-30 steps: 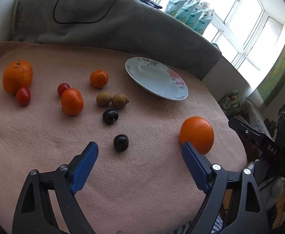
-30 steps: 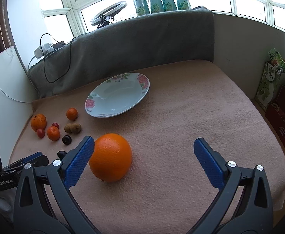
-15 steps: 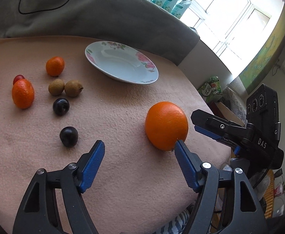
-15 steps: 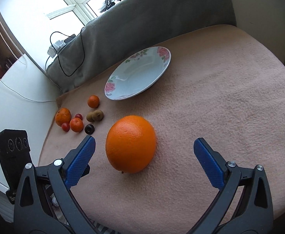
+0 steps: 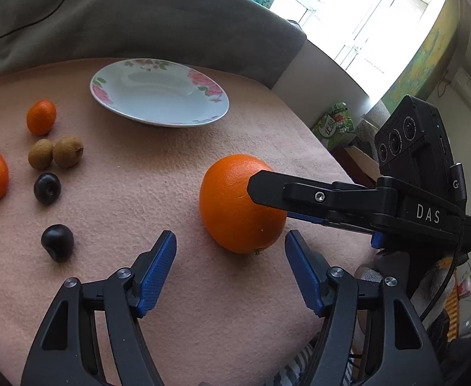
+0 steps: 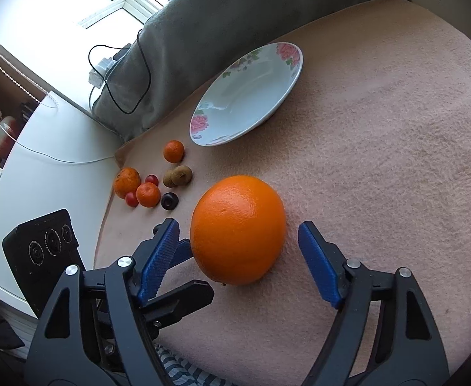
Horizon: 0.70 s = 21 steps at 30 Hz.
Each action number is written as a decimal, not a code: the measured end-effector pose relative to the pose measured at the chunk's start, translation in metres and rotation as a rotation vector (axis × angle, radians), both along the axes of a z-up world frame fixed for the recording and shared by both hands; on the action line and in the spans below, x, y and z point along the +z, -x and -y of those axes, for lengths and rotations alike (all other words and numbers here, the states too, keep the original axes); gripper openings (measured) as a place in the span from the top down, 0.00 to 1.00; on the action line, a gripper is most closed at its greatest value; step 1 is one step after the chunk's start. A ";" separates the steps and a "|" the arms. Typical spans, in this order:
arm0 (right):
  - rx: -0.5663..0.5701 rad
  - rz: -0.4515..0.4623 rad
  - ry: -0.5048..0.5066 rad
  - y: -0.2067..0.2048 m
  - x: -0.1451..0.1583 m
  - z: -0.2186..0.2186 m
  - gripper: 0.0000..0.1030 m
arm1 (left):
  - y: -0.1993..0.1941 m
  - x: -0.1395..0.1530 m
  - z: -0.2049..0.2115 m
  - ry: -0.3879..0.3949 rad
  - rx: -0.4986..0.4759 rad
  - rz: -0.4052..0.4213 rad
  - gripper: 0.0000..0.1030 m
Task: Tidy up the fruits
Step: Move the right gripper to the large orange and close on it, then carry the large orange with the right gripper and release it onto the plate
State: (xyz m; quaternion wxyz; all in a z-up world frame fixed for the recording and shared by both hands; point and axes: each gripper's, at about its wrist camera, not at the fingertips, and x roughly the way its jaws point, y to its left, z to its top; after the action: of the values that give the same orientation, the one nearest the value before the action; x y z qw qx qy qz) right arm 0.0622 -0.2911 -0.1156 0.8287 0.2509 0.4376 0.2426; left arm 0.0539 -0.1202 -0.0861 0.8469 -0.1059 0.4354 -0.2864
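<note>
A large orange (image 5: pixel 240 204) (image 6: pixel 238 229) lies on the pink blanket near its front edge. My right gripper (image 6: pixel 238 234) is open, its blue fingers on either side of the orange, not touching it. My left gripper (image 5: pixel 230 241) is open just in front of the same orange. The right gripper's finger (image 5: pixel 300 189) reaches across the orange in the left wrist view. A flowered white plate (image 5: pixel 160 91) (image 6: pixel 248 96) sits empty farther back. Small fruits lie to the left: tangerines (image 5: pixel 41 117), two brown kiwis (image 5: pixel 55 152), two dark plums (image 5: pixel 57 241), cherry tomatoes (image 6: pixel 152 179).
A grey cushion (image 5: pixel 123 16) with a black cable runs along the back under the windows. The blanket edge (image 5: pixel 332 160) drops off on the right toward snack bags on the floor. A white cabinet (image 6: pixel 42 144) stands to the left.
Both grippers have moved in on the large orange. The right gripper's fingers now flank it, and both pairs of jaws have narrowed.
</note>
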 end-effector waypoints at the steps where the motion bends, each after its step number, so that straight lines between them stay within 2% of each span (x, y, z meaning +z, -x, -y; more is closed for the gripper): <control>1: 0.001 -0.006 -0.002 -0.001 -0.001 0.000 0.27 | 0.001 0.001 0.002 -0.002 -0.006 0.006 0.33; 3: 0.010 -0.022 -0.020 -0.003 -0.005 0.001 0.33 | 0.001 0.002 0.006 0.007 -0.011 0.026 0.33; 5: 0.018 -0.036 -0.050 -0.005 -0.008 0.002 0.34 | -0.002 0.002 0.007 0.029 -0.017 0.020 0.33; 10: 0.023 -0.034 -0.048 -0.006 -0.008 0.002 0.34 | -0.008 -0.006 0.008 0.075 -0.022 -0.030 0.33; 15: 0.029 -0.035 -0.047 -0.006 -0.008 0.002 0.34 | -0.008 -0.007 0.014 0.047 -0.032 -0.019 0.33; 18: 0.030 -0.035 -0.034 -0.007 -0.006 0.000 0.34 | -0.011 -0.010 0.018 0.010 -0.029 -0.017 0.41; 21: 0.033 -0.027 -0.015 -0.007 -0.005 -0.002 0.34 | -0.012 -0.012 0.014 0.020 -0.021 -0.023 0.42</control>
State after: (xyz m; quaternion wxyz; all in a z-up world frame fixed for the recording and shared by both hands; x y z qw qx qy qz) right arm 0.0688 -0.2888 -0.1201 0.8165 0.2532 0.4512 0.2563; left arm 0.0654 -0.1346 -0.0977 0.8376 -0.1132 0.4432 -0.2987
